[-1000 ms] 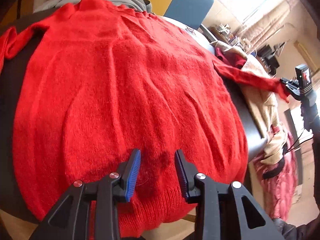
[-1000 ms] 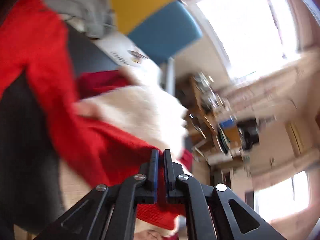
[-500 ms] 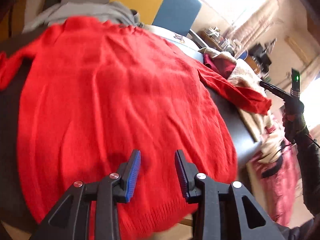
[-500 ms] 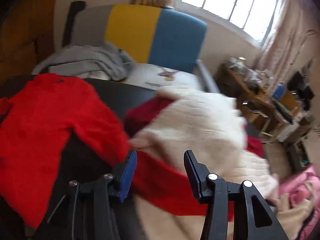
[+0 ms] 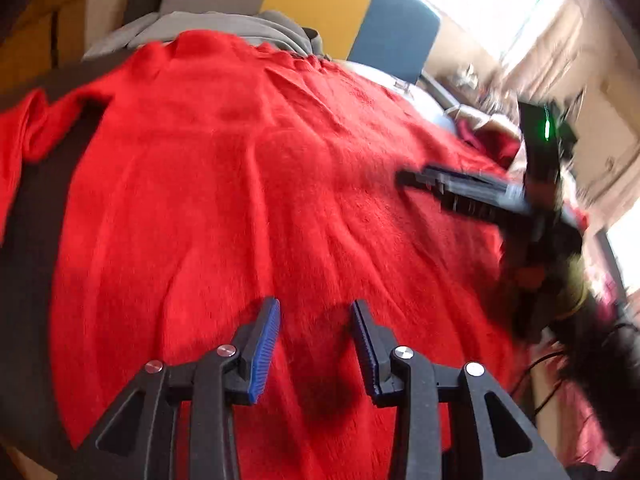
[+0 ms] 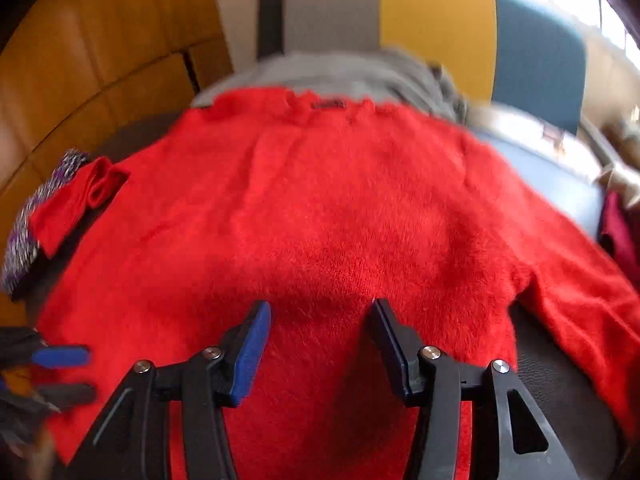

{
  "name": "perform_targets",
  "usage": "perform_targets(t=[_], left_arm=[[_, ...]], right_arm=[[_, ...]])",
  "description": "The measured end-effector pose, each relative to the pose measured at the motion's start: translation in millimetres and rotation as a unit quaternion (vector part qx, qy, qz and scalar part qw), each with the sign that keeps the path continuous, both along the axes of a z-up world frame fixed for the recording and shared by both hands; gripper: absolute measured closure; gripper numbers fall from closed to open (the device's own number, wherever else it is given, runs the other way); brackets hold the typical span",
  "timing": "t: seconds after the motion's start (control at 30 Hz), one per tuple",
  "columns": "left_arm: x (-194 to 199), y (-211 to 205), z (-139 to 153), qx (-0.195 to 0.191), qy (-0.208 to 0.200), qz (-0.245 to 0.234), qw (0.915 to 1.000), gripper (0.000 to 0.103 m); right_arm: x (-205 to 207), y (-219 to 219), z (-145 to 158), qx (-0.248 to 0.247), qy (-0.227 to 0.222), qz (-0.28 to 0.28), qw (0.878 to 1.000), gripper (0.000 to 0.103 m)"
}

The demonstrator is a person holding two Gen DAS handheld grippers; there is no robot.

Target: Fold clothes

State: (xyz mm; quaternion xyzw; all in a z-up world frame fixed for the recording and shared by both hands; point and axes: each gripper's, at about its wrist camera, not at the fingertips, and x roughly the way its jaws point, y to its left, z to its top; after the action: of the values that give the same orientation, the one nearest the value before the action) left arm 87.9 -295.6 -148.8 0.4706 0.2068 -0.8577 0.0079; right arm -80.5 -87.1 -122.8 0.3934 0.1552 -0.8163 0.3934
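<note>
A red fuzzy sweater [image 5: 248, 184] lies spread flat on a dark table [image 5: 28, 216], collar at the far side; it also fills the right wrist view [image 6: 340, 216]. My left gripper [image 5: 316, 320] is open and empty, just above the sweater's lower body near the hem. My right gripper [image 6: 320, 320] is open and empty over the sweater's middle; in the left wrist view it [image 5: 404, 178] reaches in from the right. One sleeve [image 6: 76, 204] lies folded at the left, the other [image 6: 580, 300] trails off to the right. The left gripper's fingertips [image 6: 60, 356] show at the lower left.
A grey garment [image 6: 340, 72] lies beyond the collar. A chair with grey, yellow and blue panels [image 6: 436, 24] stands behind the table. A purple speckled cloth [image 6: 24, 236] lies at the table's left edge. Dark red and cream clothes [image 5: 492, 136] are piled at the right.
My right gripper let go of the right sleeve, opened, and swung left over the sweater's body. The sleeve now lies on the table. My left gripper stayed open over the hem.
</note>
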Motion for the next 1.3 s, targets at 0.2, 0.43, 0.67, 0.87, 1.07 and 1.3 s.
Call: perform_targets(t=[0.2,0.43,0.67,0.87,1.07,1.3], left_arm=[[34,1,-6,0.079,0.017,0.008,0.9967,0.067],[28,-27,24,0.081,0.046,0.039,0.9948,0.066],[-58,-76,47,0.026,0.099,0.094,0.9903,0.063],[-124,-102,15,-0.031,0.054,0.115,0.9914,0.063],[-110,-125,-6,-0.067,0.022,0.137,0.988,0.072],[-110,-130,19,-0.063,0.058,0.138,0.9868,0.065]], right_arm=[[31,53,0,0.001,0.01,0.001,1.0,0.035],[60,93,6,-0.008,-0.032,0.024,0.999,0.017],[-42,123,50,-0.192,-0.103,-0.089,0.972,0.017],[-124,162,-2,-0.262,-0.26,-0.213,0.905,0.016],[-129,190,0,-0.104,-0.131,-0.271,0.948,0.041],[-104,155,41,-0.088,-0.077,-0.21,0.971,0.031]])
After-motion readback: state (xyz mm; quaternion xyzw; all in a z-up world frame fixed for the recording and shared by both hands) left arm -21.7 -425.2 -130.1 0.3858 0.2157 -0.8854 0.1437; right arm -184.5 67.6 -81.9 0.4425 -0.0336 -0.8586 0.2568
